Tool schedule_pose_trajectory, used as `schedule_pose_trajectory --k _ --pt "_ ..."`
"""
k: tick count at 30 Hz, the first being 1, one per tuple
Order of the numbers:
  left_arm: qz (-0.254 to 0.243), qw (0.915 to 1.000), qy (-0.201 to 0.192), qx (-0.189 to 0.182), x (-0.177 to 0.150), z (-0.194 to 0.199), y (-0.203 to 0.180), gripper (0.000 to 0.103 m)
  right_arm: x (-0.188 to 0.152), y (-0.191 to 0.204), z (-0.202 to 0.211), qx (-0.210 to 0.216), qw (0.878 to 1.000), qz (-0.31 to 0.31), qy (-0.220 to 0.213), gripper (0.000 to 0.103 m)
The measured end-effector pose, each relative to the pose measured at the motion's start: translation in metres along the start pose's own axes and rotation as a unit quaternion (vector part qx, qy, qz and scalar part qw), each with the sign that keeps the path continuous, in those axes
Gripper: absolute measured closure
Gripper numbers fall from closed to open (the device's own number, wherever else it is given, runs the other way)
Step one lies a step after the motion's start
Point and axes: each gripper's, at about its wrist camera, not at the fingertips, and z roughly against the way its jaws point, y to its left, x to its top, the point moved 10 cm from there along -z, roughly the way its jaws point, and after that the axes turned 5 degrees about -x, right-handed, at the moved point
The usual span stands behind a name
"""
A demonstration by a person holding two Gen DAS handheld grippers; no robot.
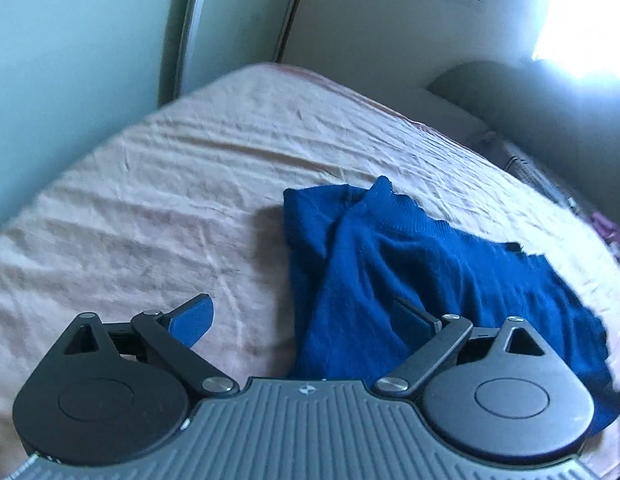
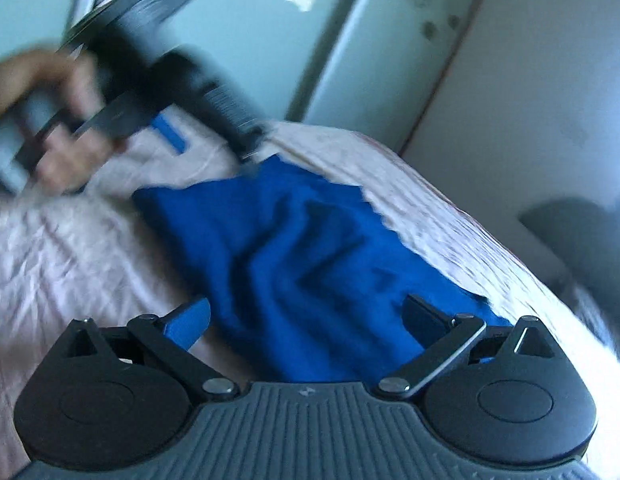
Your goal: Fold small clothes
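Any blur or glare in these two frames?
Left wrist view: blown-out glare top right; the sweater reads fairly sharp, with soft edges. Right wrist view: heavy motion blur on the hand and left hand-held gripper; sweater smeared.

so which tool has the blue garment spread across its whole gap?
The right tool: the blue garment spans between both open fingers. The left tool sits at its edge, left finger over bare bedsheet.
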Motion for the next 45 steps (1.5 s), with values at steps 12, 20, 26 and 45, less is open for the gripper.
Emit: schedule_pose_trajectory --k 12,20,26,45 --pt "0.067 0.9884 0.064 -0.121 0.019 -0.049 -0.002 0.004 0.024 0.060 -0.029 -0.065 0.990 0.119 -0.049 0.000" --pt "0.073 0.9769 0.084 -0.183 0.037 -0.086 -0.030 0.007 0.052 0.065 -0.063 -0.067 0.990 0.111 -0.062 0.002" --pt "0.070 0.9790 0.077 -0.176 0.047 -0.109 -0.037 0.028 0.063 0.075 -0.075 -0.052 0.988 0.126 -0.072 0.052" --pt "-0.004 0.9965 0.045 -0.070 0.049 -0.093 -0.034 0.094 0.074 0.054 -0.059 0.012 0.991 0.086 -0.101 0.095"
